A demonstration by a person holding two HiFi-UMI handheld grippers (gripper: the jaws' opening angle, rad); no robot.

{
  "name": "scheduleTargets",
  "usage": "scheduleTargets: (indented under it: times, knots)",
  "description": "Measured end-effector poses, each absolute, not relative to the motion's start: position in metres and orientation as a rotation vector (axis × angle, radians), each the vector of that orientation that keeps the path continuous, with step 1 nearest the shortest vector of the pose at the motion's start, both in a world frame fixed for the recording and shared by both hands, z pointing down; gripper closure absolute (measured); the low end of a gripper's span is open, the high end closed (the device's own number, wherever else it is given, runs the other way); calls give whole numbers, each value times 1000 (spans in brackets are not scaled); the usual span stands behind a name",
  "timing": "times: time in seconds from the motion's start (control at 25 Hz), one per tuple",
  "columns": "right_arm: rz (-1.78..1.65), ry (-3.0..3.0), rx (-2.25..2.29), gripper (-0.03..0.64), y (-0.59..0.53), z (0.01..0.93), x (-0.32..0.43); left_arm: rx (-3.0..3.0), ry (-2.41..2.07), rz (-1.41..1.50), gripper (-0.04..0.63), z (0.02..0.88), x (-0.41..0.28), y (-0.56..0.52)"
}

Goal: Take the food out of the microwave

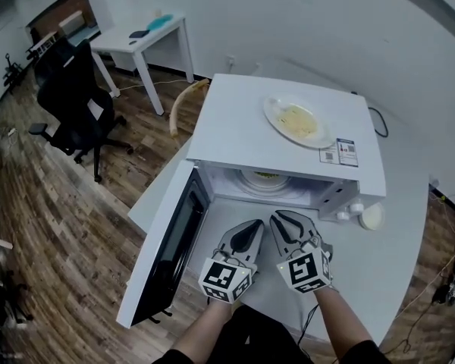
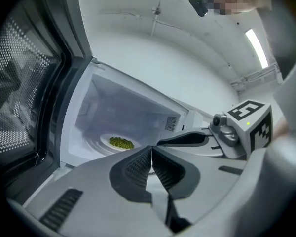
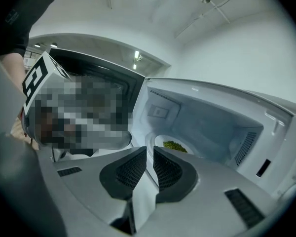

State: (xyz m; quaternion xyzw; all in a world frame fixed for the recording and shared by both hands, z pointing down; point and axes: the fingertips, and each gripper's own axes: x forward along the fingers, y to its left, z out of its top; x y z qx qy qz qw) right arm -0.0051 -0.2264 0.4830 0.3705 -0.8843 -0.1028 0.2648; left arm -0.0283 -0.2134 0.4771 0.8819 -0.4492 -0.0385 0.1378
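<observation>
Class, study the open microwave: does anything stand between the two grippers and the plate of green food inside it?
Nothing visible does. The door stands wide open, the left gripper and right gripper face the opening, and the plate of green food sits alone on the turntable.

Inside microwave (image 1: 235, 120), plate of green food (image 1: 265, 182) mostly hidden beneath microwave roof in head view, label (image 1: 339, 152) on microwave top, print too small to read, small items (image 1: 161, 23) on desk (image 1: 114, 42) beyond microwave, too small to identify.
</observation>
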Motion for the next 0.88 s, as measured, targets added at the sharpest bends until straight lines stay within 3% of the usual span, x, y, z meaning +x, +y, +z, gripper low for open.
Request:
scheduleTargets:
  times: [0.88]
  knots:
    - [-399,-2145,931,575,-302,513,-16,2489,-1347,-107,586,491,-40,-247]
